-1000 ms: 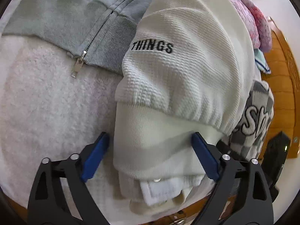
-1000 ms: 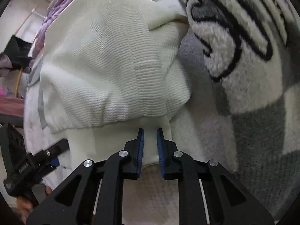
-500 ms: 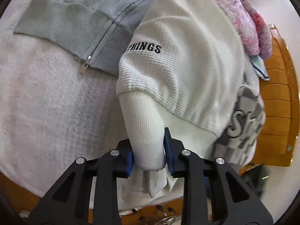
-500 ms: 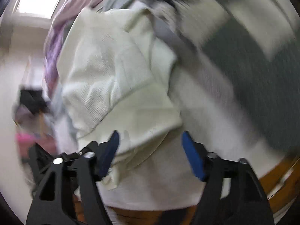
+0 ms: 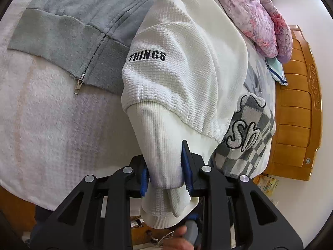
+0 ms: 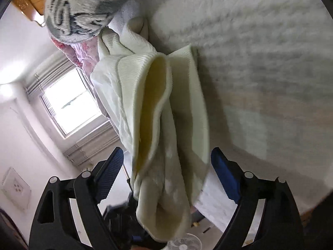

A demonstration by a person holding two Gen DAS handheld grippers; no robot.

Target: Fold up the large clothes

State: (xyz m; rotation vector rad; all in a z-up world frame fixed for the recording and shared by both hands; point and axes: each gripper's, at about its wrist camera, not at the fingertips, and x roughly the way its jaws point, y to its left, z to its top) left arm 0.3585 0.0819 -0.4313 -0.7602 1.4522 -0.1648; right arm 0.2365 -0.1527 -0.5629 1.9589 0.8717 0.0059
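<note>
The left claw [image 5: 165, 171] is clamped on the ribbed hem of a cream sweater [image 5: 187, 66] on a bed [image 5: 52, 135], the garment's long axis running straight ahead from the jaws toward a pink quilt [image 5: 260, 16]. The right claw [image 6: 167, 166], jaws spread wide and holding nothing, brackets the hanging hem's far end; the cloth [image 6: 166, 125] lies between its fingers, apparently untouched, so closing there looks the likely next move.

Cream waffle-knit sweater [image 5: 187, 66] with black "THINGS" lettering; beside it a grey zip hoodie [image 5: 83, 20], a grey-and-white checked fleece [image 5: 249, 145], pink floral fabric [image 5: 256, 16], all on a white bed cover [image 5: 52, 135]; blue claw pads [image 6: 223, 175]
</note>
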